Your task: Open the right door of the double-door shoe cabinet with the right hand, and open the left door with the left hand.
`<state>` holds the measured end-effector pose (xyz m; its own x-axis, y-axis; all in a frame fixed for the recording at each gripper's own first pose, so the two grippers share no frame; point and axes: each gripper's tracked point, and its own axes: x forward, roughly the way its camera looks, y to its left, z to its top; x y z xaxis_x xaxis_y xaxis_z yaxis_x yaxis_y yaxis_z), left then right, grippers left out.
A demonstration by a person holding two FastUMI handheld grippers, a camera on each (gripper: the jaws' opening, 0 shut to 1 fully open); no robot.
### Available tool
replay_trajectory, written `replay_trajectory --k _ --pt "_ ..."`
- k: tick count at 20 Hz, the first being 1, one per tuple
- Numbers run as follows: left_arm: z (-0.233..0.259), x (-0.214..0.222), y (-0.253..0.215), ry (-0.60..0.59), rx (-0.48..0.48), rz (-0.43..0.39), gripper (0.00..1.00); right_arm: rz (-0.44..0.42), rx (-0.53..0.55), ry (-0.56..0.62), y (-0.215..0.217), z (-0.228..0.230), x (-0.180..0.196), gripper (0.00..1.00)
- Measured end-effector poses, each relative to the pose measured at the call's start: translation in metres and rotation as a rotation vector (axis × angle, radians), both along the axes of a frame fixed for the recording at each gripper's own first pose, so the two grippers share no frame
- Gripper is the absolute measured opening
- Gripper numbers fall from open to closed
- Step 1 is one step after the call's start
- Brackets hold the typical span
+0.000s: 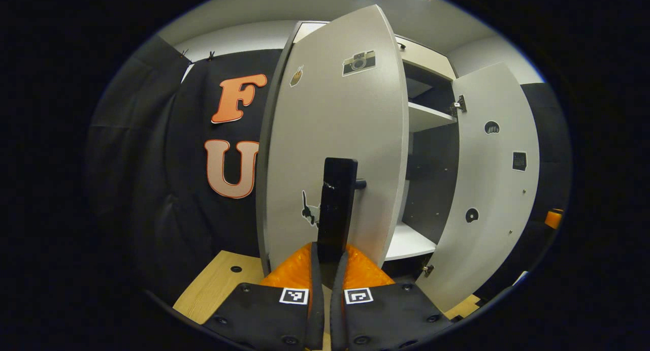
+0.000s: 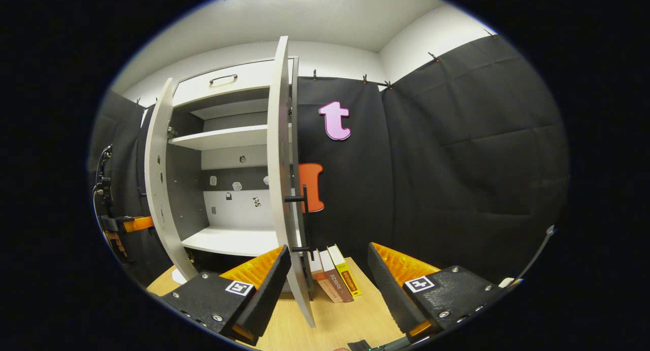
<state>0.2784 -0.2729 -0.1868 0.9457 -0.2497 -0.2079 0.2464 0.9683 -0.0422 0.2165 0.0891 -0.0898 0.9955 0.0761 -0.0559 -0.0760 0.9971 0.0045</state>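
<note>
In the left gripper view, the left door (image 1: 335, 137) of the grey shoe cabinet stands swung outward, with stickers on its face. My left gripper (image 1: 330, 253) is shut on that door's black vertical handle (image 1: 336, 203). The right door (image 1: 490, 188) hangs wide open beyond it. In the right gripper view, the right door (image 2: 281, 163) is seen edge-on, its black handle (image 2: 304, 219) on the far side. My right gripper (image 2: 330, 254) is open, its left finger just beside the door's lower edge, holding nothing. The left door (image 2: 156, 188) stands open at the left.
Inside the cabinet are white shelves (image 2: 223, 136) and a white floor panel (image 2: 233, 239). A drawer with a handle (image 2: 223, 78) sits above. Several books (image 2: 335, 275) lie on the wooden table (image 2: 325, 320) right of the door. Black cloth walls surround the booth.
</note>
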Motion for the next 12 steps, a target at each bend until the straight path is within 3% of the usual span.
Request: replay_trajectory --k 12 --pt "0.006 0.005 0.032 -0.032 0.057 0.074 0.07 0.023 -0.001 -0.019 0.020 0.001 0.004 0.93"
